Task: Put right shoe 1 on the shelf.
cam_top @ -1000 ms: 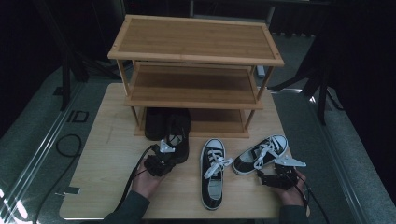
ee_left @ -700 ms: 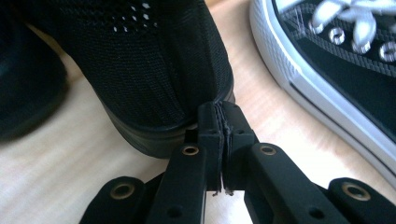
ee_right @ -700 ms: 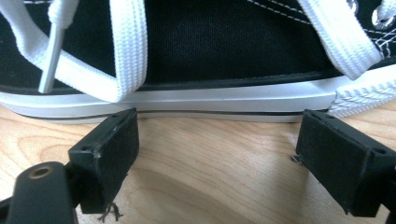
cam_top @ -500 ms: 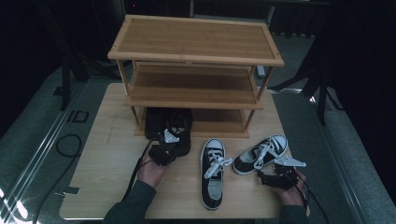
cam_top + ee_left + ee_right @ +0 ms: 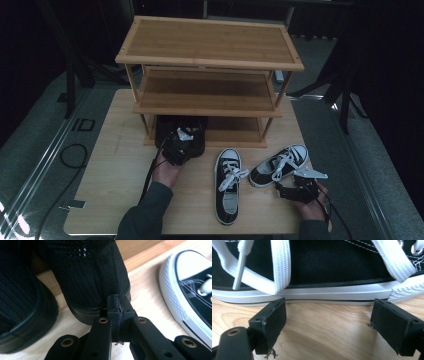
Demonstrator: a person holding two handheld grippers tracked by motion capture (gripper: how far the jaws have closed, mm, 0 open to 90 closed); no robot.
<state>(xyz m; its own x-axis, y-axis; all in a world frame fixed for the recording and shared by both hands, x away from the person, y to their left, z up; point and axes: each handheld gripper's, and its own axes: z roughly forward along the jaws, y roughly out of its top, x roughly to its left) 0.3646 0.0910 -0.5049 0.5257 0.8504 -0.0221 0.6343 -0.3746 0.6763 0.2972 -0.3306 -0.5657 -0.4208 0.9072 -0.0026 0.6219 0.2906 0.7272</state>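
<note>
A pair of black shoes (image 5: 175, 129) stands at the front of the wooden rack's (image 5: 210, 102) bottom shelf. My left gripper (image 5: 183, 146) is shut, with nothing between its jaws, and its tip (image 5: 117, 302) rests against the heel of the right-hand black shoe (image 5: 92, 277). Two black-and-white sneakers lie on the table: one (image 5: 227, 185) points toward the rack, the other (image 5: 280, 164) lies slanted to its right. My right gripper (image 5: 296, 191) stands open on the table beside the slanted sneaker (image 5: 332, 267), its pads (image 5: 270, 322) just short of the white sole.
The rack has three bamboo shelves; the top one (image 5: 210, 42) and the middle one are bare. The second black shoe (image 5: 20, 302) sits left of the one I touch. A sneaker toe (image 5: 192, 290) lies to the right of my left gripper. A cable (image 5: 72, 155) loops on the floor at left.
My left hand has moved forward toward the rack with the gripper against the black shoe's heel, and the black shoes sit farther under the shelf. The right hand has not moved.
</note>
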